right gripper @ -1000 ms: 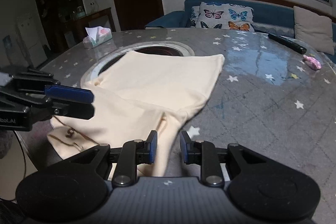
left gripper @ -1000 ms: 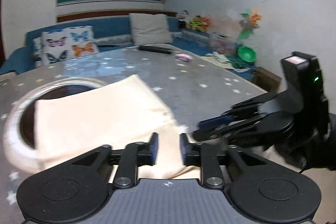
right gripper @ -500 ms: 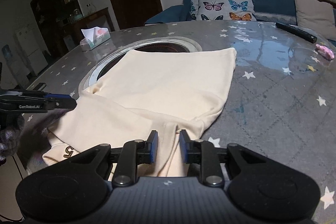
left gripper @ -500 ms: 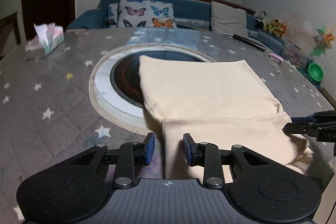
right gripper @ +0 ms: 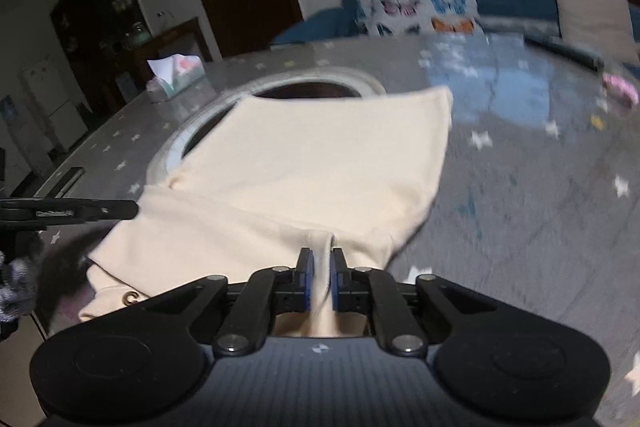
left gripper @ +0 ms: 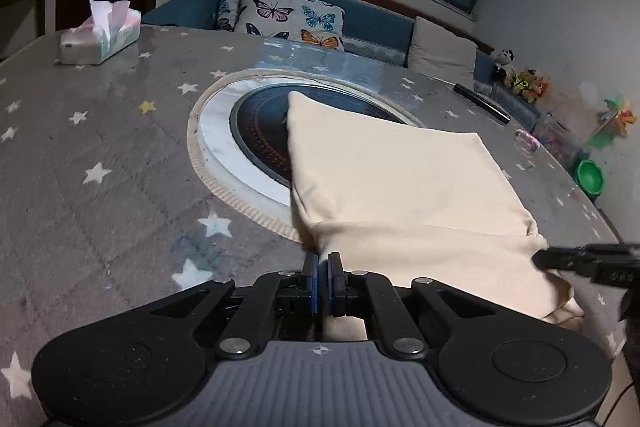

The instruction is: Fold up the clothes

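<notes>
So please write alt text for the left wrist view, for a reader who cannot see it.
The left gripper, shut, meets the near left edge of a cream garment lying on a grey star-patterned table. The garment partly covers a round inset cooktop; the right gripper reaches its right edge, and a tissue box sits far left.

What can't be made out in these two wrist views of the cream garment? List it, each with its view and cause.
- Left wrist view: the cream garment's near hem is hidden under the left claw.
- Right wrist view: a dark mark on the cloth's lower left edge is too small and half covered by the claw body to read.
- Right wrist view: motion blur smears the remote and the pink item.
- Left wrist view: the right claw is cut off by the right edge.
</notes>
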The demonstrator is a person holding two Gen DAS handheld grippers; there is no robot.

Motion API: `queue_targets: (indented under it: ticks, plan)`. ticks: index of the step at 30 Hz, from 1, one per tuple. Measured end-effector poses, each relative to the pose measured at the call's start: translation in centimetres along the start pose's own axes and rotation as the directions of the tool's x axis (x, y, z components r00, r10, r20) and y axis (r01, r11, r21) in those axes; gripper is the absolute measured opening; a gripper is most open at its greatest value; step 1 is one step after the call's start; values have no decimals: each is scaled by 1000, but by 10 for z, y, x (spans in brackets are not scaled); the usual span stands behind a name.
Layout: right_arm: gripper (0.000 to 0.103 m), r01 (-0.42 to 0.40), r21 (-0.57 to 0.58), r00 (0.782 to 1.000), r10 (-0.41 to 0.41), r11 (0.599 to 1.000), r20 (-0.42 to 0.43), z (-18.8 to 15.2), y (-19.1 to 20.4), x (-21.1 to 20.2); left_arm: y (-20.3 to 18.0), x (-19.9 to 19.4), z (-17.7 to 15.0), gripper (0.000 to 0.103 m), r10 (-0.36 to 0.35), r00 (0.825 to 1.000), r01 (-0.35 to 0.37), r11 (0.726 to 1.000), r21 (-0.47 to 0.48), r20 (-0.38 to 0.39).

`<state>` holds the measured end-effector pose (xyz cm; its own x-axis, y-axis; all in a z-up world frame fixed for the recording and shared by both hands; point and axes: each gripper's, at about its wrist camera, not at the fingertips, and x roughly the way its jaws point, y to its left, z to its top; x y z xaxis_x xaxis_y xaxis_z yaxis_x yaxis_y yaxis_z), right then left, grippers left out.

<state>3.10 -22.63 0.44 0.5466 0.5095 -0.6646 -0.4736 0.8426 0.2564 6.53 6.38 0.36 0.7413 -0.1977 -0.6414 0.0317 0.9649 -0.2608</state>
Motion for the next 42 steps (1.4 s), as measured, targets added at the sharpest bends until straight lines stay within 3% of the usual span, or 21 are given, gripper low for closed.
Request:
queue_targets:
  ticks: [6,10,12,14,21,25,31,42]
  plan:
    - [12,38,-65,999,-35,997,41,4,9,-9,-20,-12,14,7,-34,997,28,995,95,66]
    - [12,45,-122,996,-35,991,77,7,20,-15,-35,10,14,6,-41,999,36,986,164,26]
    - [12,33,-139,997,-24,990,67,6,22,-14,-30,23,12,6,-9,1000,9,987,160,0]
    - [12,23,-147,999,-18,989,35,5,22,-9,-22,24,12,6,-32,999,33,992,120,-10]
    - [13,7,-144,1000,-7,990,1,2,19,-4,-12,21,33,6,-30,999,28,996,89,21]
    - [19,-2,-159,1000,1,987,-8,2,20,-2,-10,46,45,6,-19,1000,21,996,91,-21]
    - [19,-7,-168,1000,4,986,-17,2,18,-1,3,69,49,6,9,998,-4,997,79,-69]
    - [20,13,-209,1000,-16,978,-12,-2,17,-8,-4,46,44,7,55,998,-52,980,190,-15]
